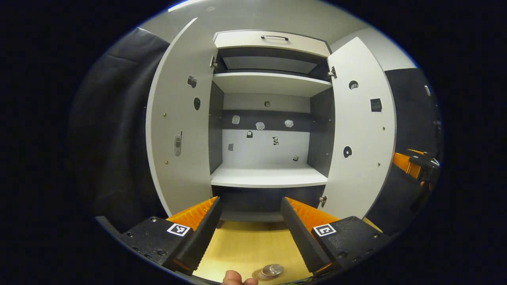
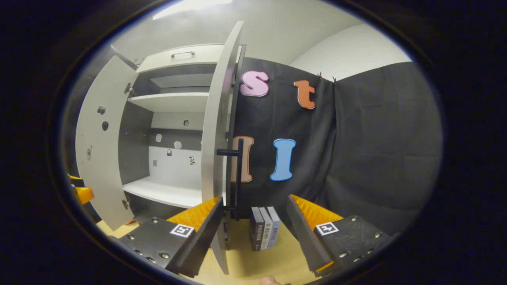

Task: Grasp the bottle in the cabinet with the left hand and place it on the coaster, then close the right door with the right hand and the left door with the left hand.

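The white cabinet (image 1: pixel 269 176) stands with both doors swung wide and its middle shelf bare. Its left door (image 1: pixel 180 126) and right door (image 1: pixel 362 130) flank the opening. My left gripper (image 1: pixel 250 202) is open and holds nothing, facing the shelf from in front. Just below it, at the near edge of the wooden table, the clear bottle (image 1: pixel 273 270) stands on a round coaster (image 1: pixel 259 274), seen from above. My right gripper (image 2: pixel 255 199) is open and empty. The right door (image 2: pixel 216 138) shows edge-on beyond its fingers, its black handle (image 2: pixel 238 178) in line with the gap.
A small stack of books (image 2: pixel 263 232) stands upright on the wooden table (image 2: pixel 273 257) to the right of the door, against the black cloth wall. The other gripper (image 1: pixel 420 164) shows at the far right. A fingertip (image 1: pixel 233 278) peeks in at the bottom edge.
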Available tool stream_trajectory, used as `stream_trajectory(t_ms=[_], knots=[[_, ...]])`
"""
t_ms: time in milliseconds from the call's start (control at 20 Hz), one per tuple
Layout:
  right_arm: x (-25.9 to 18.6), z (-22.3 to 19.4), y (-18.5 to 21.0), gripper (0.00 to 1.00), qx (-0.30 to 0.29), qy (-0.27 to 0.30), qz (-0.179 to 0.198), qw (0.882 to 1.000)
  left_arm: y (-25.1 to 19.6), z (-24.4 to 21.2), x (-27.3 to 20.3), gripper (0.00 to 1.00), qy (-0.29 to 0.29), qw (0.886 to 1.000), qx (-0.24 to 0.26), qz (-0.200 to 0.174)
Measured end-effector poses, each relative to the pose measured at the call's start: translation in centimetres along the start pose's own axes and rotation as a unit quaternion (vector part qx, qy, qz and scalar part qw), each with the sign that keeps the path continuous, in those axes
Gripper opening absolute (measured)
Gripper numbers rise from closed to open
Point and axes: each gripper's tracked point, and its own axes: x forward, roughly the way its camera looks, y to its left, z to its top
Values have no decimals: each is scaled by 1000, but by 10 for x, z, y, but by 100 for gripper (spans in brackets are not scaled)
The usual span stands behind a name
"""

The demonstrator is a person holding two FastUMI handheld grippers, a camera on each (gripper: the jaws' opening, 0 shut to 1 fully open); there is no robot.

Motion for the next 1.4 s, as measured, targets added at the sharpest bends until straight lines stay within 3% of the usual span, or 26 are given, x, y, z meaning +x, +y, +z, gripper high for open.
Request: stream_trajectory(t_ms=[50, 400, 900, 1150, 1400], knots=[[2, -1, 0, 96, -3, 0, -2, 1000, 4, 2, 0, 94, -2, 1000, 1, 6], [6, 2, 26, 96, -11, -5, 46, 999, 31, 7, -3, 97, -9, 999, -30, 41], [17, 7, 137, 95, -1, -3, 158, 988, 96, 1, -24, 97, -14, 991, -47, 121], [23, 7, 210, 96, 31, 15, 239, 970, 142, -6, -50, 97, -12, 980, -48, 191], [18, 12, 243, 94, 50, 17, 273, 961, 179, -15, -73, 97, -13, 968, -69, 241]])
